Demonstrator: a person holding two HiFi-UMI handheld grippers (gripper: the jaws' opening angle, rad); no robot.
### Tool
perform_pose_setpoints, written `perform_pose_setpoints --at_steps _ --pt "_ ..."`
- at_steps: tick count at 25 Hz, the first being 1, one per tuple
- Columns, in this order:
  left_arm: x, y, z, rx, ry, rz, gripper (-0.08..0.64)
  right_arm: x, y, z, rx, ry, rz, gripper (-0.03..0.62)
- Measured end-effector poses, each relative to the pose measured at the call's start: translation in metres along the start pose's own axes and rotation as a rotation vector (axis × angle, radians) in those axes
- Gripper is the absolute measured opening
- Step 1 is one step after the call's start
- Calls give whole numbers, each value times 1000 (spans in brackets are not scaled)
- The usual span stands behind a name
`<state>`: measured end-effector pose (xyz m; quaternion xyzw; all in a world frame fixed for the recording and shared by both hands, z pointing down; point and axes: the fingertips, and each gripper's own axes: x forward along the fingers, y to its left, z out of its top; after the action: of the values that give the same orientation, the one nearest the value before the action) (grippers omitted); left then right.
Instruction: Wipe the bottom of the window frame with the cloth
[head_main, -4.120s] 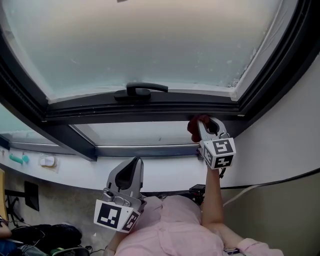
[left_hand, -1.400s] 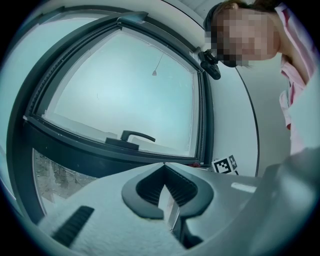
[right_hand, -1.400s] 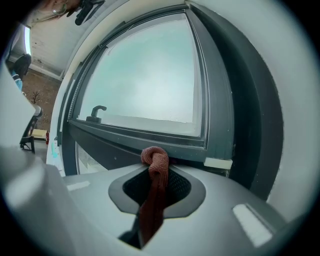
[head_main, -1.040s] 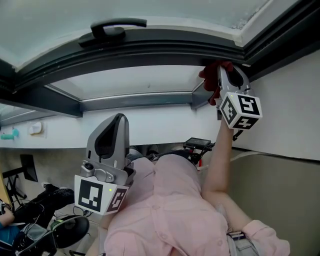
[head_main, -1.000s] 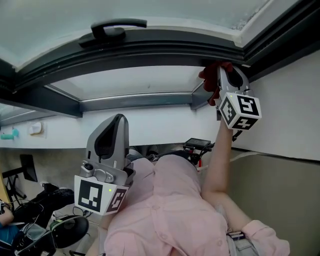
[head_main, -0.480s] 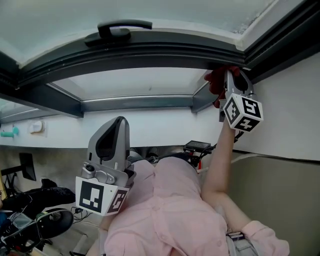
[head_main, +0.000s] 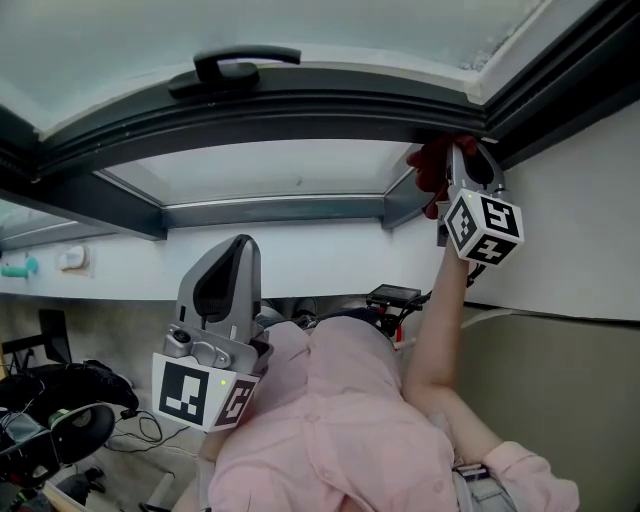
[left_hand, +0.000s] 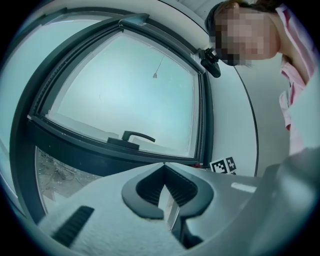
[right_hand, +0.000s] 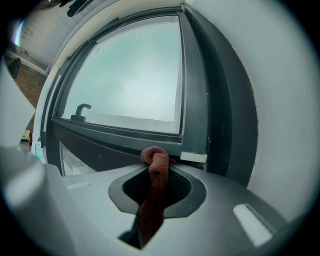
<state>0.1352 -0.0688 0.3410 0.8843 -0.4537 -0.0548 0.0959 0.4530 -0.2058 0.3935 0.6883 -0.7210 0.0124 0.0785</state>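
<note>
Right gripper view: cloth (right_hand: 153, 186) lengthwise twd frame (right_hand: 120, 136).

A black lever handle (head_main: 235, 68) shows at the top, a white wall (head_main: 585, 230) at the right, a teal item (head_main: 12, 268) and a small white item (head_main: 70, 258) on the pale ledge (head_main: 130, 275), and dark bags (head_main: 60, 385) and cables (head_main: 140, 430) lower left.

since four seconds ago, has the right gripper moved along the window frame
Yes. The right gripper, shut on the cloth, has shifted right, away from the window handle, toward the right corner of the frame.
</note>
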Motion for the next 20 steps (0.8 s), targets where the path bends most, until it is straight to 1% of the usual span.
perform_pose_setpoints --at_steps 3,12,17,20 --pt "1 -1 0 1 0 -2 0 -1 -6 -1 6 3 -15 55" --pt "6 -4 -2 -2 9 -16 0 -1 -6 -1 -2 5 -22 55" --pt "6 -3 -4 -4 13 -13 0 -3 -21 -3 -1 18 -82 55" --pt "7 -2 -3 -4 11 -11 0 -3 -24 -3 -3 20 -92 55"
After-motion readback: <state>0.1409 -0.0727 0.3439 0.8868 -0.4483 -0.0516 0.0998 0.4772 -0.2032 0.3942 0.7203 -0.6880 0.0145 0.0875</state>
